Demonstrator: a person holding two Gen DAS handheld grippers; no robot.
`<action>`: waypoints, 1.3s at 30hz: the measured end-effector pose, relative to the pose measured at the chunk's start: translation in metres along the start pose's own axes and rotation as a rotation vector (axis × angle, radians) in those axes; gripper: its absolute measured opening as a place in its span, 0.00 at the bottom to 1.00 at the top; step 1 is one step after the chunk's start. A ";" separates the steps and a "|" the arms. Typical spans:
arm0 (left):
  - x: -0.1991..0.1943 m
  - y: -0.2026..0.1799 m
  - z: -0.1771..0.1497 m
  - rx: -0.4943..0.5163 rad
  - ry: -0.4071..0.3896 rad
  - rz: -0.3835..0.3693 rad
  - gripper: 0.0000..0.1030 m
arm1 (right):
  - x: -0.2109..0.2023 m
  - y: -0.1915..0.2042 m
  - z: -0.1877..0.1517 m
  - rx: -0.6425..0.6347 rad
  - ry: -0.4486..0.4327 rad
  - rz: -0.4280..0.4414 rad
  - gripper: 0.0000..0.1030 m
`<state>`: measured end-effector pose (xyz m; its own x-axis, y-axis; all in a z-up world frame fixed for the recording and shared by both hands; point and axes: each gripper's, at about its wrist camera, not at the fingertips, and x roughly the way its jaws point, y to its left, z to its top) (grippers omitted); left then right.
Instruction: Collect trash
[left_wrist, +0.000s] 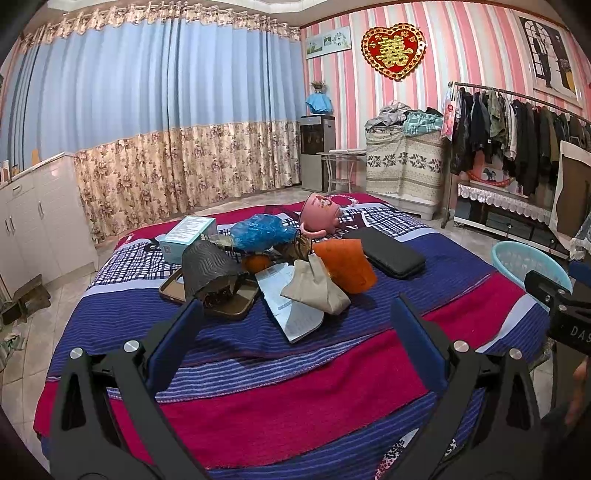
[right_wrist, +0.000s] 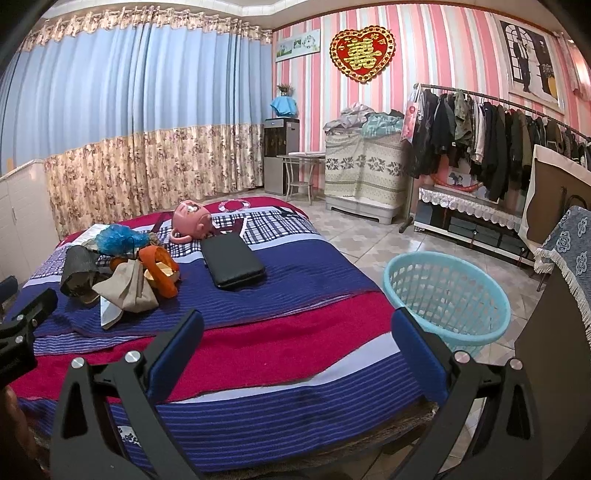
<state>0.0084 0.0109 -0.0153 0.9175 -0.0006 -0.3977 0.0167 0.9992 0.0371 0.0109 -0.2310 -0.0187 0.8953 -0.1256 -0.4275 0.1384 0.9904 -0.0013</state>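
The trash pile (left_wrist: 280, 266) sits mid-bed at twelve o'clock from the left gripper (left_wrist: 295, 314), whose jaws stand apart and empty, as do those of the right gripper (right_wrist: 297, 325). The beige crumpled wrapper (left_wrist: 316, 288) and papers look light and soft, best pinched at a raised fold. The bed (right_wrist: 258, 406) offers open room in front, and the basket (right_wrist: 447, 295) waits past its edge at two o'clock.

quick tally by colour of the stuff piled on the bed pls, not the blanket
Blue or teal: 2, crumpled blue bag, teal box
Orange: 2, orange wrapper, small orange fruit
Pink: 1, pink pot
Black or dark: 2, black case, dark crumpled bag
Tan or brown: 2, tan paper bag, brown phone case
White: 1, paper sheet
Total: 10
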 end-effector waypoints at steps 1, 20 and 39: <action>0.000 0.000 0.000 0.000 0.000 0.000 0.95 | 0.000 -0.001 0.001 0.000 -0.001 0.000 0.96; 0.018 0.010 -0.008 -0.002 0.033 0.016 0.95 | 0.007 -0.005 0.001 -0.026 0.017 -0.014 0.96; 0.055 0.057 0.002 -0.072 0.118 0.062 0.95 | 0.046 0.017 0.015 -0.088 0.081 0.031 0.96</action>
<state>0.0606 0.0676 -0.0336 0.8627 0.0620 -0.5019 -0.0709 0.9975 0.0013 0.0606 -0.2208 -0.0247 0.8610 -0.0933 -0.4999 0.0704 0.9954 -0.0644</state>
